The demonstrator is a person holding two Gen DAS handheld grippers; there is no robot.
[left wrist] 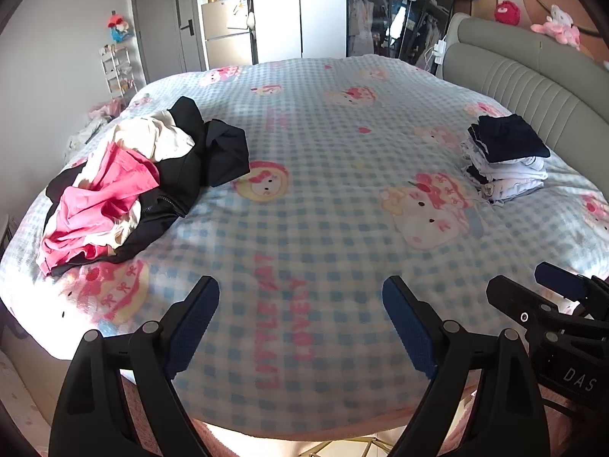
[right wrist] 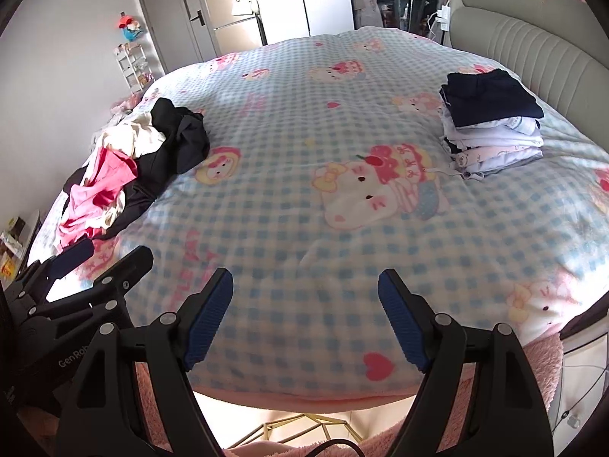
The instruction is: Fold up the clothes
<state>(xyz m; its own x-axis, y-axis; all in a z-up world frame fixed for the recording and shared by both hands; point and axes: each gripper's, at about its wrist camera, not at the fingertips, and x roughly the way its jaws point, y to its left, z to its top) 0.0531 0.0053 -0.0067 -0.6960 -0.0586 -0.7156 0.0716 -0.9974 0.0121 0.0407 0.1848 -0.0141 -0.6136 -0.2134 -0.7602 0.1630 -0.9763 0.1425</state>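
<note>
- Two claws are hovering side by side over the near edge of the bed: the left claw (left wrist: pixel 300 320) and the right claw (right wrist: pixel 304 316), each with two black plastic fingers faced with ribbed blue pads (left wrist: pixel 194 323).
- Both claws are standing wide apart, with nothing between their pads, only blanket showing in the gaps.
- One fleecy blanket in a pale blue and white check (left wrist: pixel 342 198) is covering the bed, printed with cartoon cat faces, red hearts and pink lettering; its pile is looking soft and slightly rumpled.
- Two groups of clothes are lying on it, well apart from each other and from the claws.
- One loose heap of unfolded clothes (left wrist: pixel 129 179) is sitting by the left edge of the bed: crumpled pink cloth, cream cloth and black cloth, tangled together so that the number of garments cannot be told.
- One neat stack of folded clothes (right wrist: pixel 491 122) is resting near the far right corner, just beside the headboard; a dark navy piece is lying on top of white and pale printed layers, squared into flat rectangles.
- One padded grey-green headboard (left wrist: pixel 540 76), ribbed with vertical channels, is curving along the right side of the bed.
</note>
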